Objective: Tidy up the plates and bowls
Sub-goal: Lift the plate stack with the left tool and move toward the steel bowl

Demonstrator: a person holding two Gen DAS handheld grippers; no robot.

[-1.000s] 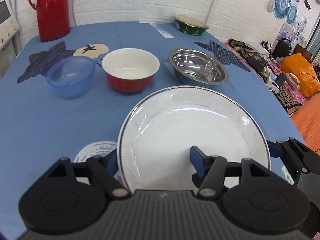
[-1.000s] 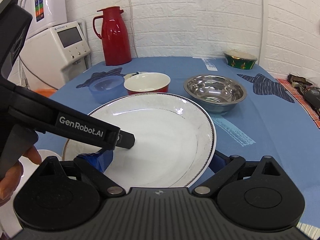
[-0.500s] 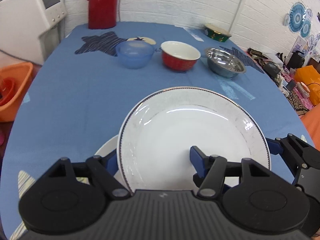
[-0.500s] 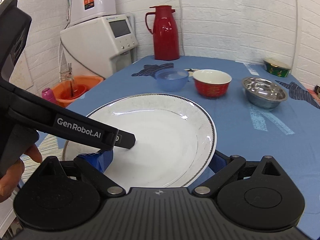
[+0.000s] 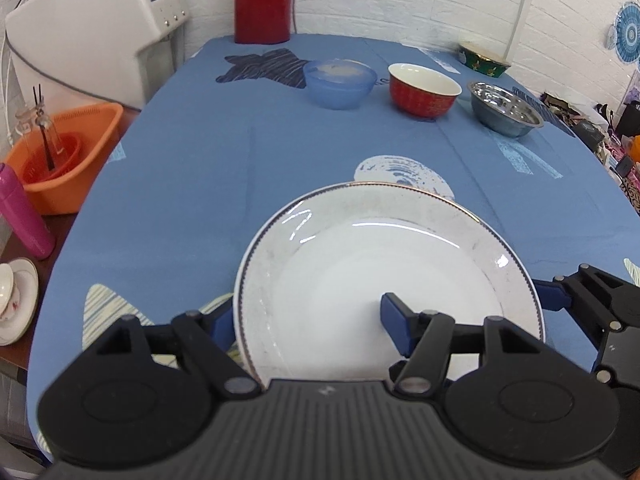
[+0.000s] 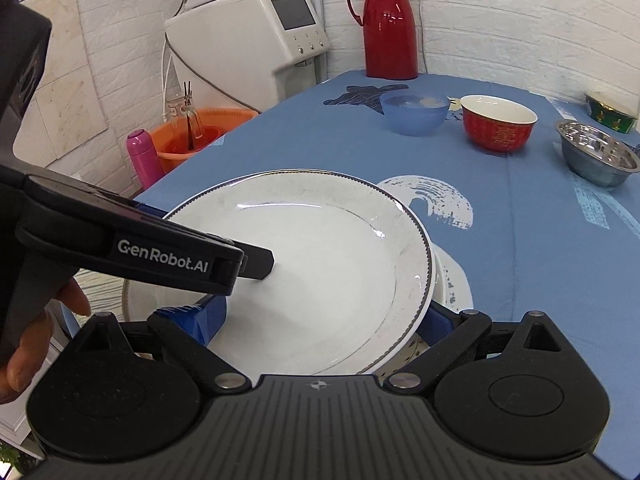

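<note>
I hold a large white plate with a thin dark beaded rim, gripped from both sides and lifted a little above the near end of a table covered in a blue cloth. My left gripper is closed on the plate's left edge: one blue pad sits under the rim, the other presses on the white inner surface. My right gripper clamps the opposite edge the same way, one blue pad on top of the plate, the other beneath the rim. In the right wrist view the left tool reaches across as a black bar printed "GenRobot.AI", and part of my hand shows around its handle.

Just under the plate, the edge of a second white plate peeks out on the cloth.

Well apart, at the far end of the table, three bowls stand in a row: a translucent blue bowl, a red bowl with a white inside, and a shiny steel bowl. Behind them are a small green and gold bowl and a tall red thermos jug against a white brick wall.

Off the table's left side are a white appliance with a screen, an orange basin, a pink bottle, and a white cup on a saucer
</note>
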